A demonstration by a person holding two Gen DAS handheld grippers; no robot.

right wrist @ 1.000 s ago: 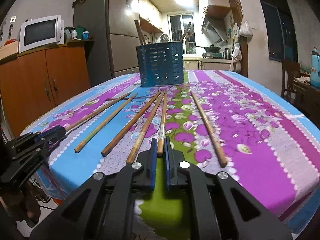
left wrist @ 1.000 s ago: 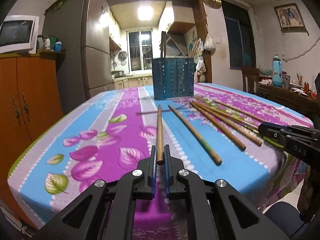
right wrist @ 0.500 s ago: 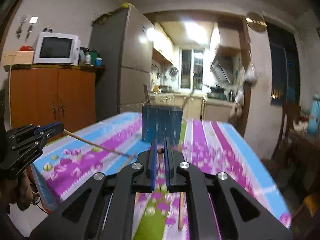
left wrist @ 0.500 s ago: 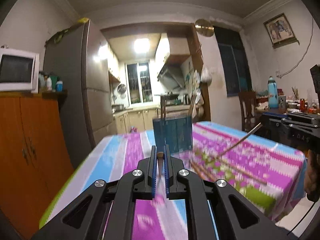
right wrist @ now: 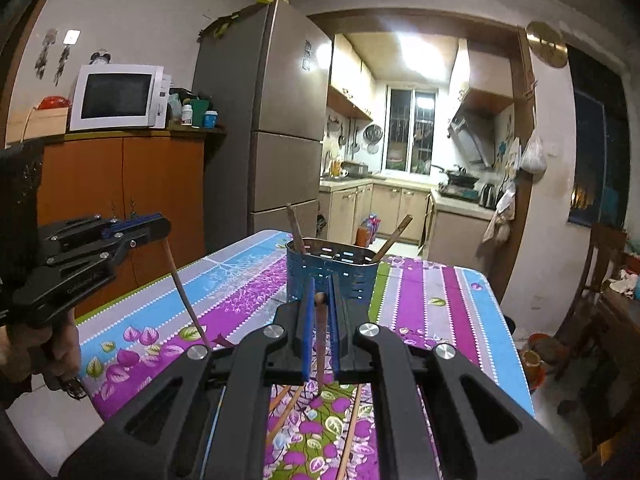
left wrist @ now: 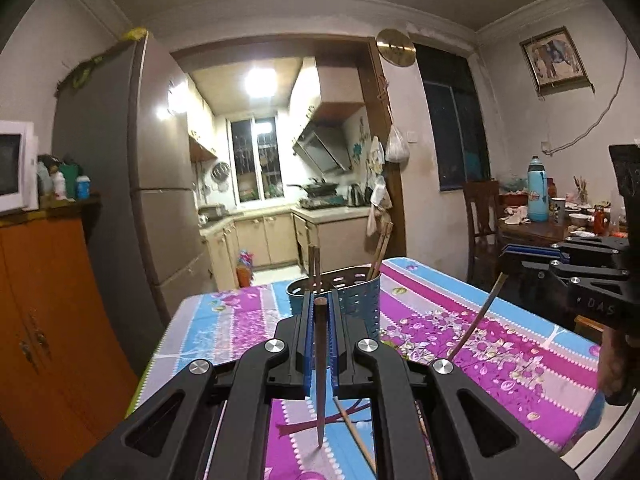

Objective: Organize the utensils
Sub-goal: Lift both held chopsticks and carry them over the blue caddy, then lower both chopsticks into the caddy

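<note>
While hanging tip-down, a slim brown chopstick point(left wrist: 320, 376) pinched in the left hand-held gripper point(left wrist: 320, 312), another point(right wrist: 320, 344) in the right hand-held gripper point(right wrist: 320, 300).

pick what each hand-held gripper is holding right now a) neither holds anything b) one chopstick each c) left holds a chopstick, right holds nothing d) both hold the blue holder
b: the left hand-held gripper is shut on a chopstick that hangs down over the table, and the right hand-held gripper is shut on another chopstick, short of the blue holder.
</note>
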